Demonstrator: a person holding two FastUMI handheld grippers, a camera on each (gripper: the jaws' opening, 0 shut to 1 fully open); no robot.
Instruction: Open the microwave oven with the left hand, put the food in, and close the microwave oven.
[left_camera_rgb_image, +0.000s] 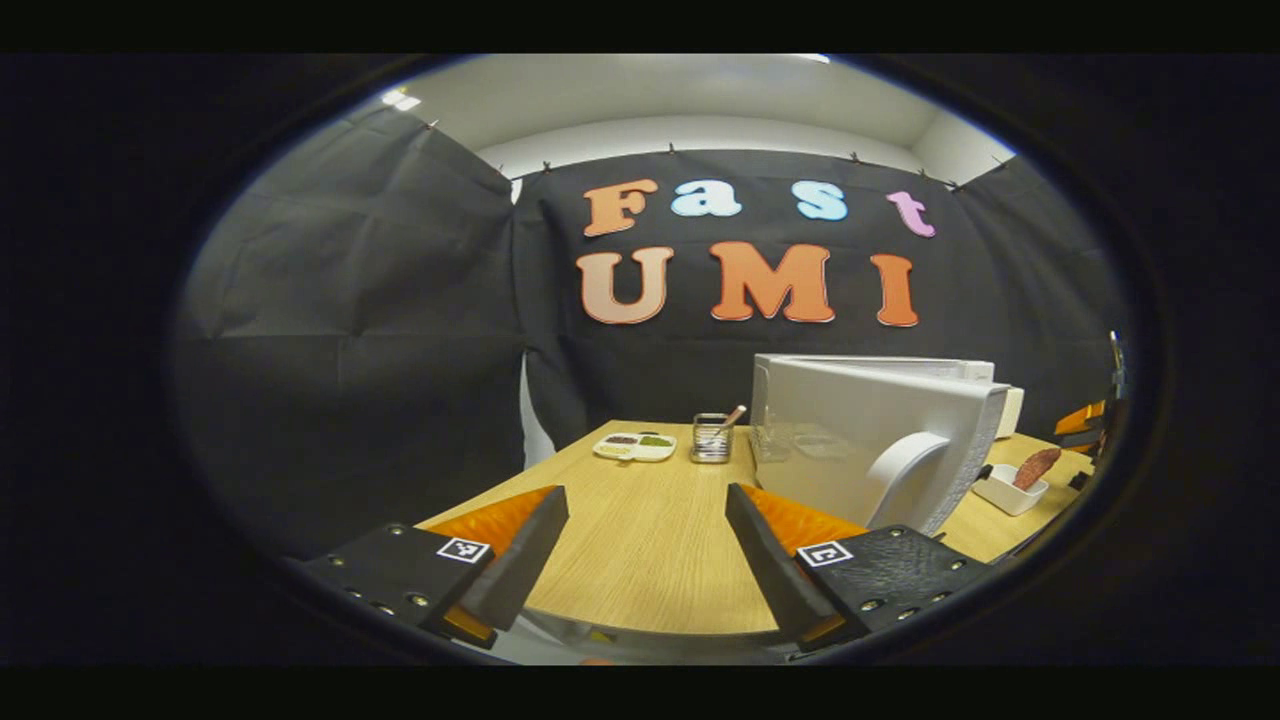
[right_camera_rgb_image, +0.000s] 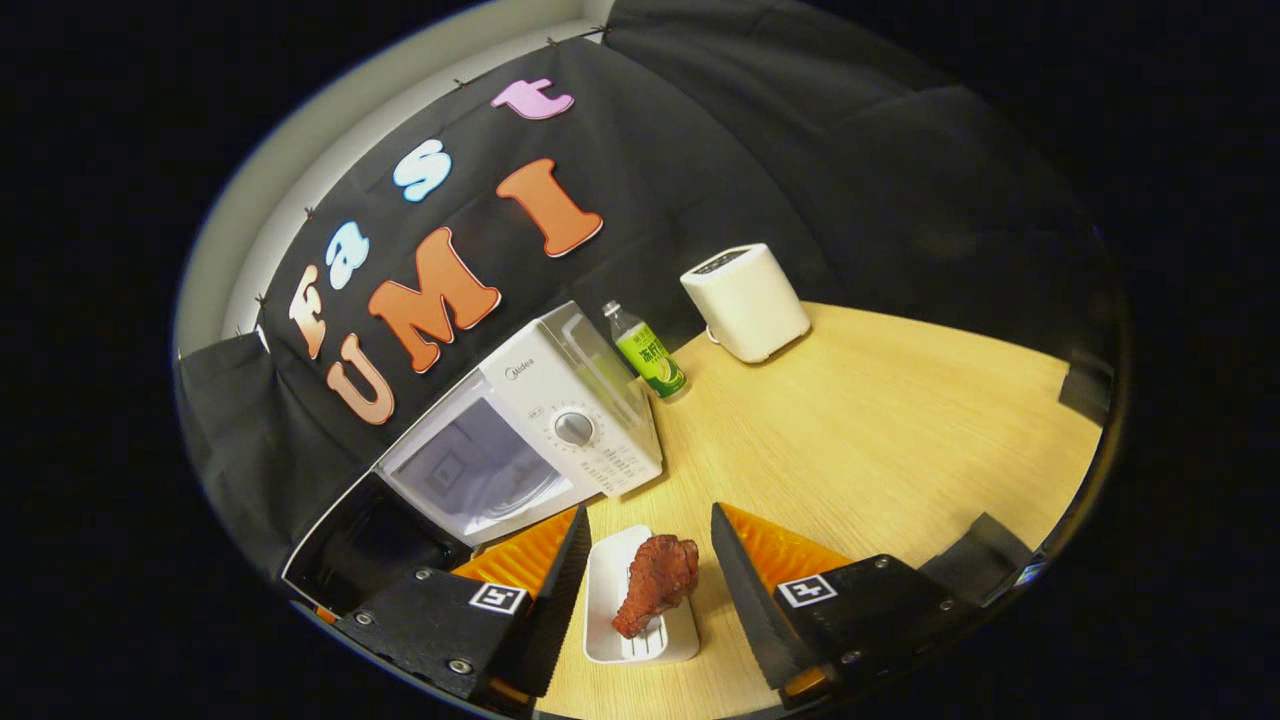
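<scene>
Standing wide open, the microwave (right_camera_rgb_image: 540, 420) door (left_camera_rgb_image: 880, 440) swings out just beyond the left gripper (left_camera_rgb_image: 648, 545)'s right finger, bare table (left_camera_rgb_image: 640, 540) showing between its spread fingers. Right gripper (right_camera_rgb_image: 640, 570) tilts down over the table, fingers spread either side of the tray (right_camera_rgb_image: 640, 600) with food (right_camera_rgb_image: 655, 582), touching neither; microwave lies ahead-left.

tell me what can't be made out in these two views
- Microwave cavity: in the left gripper view the open door stands edge-on and blocks it; in the right gripper view only a pale turntable area shows.
- Tray grip: the right gripper straddles it, jaws apart; contact unclear.
- Divided dish and holder: contents too small to identify.
- Bottle label: too small.
- Table front edge: cut off behind the left gripper.
</scene>
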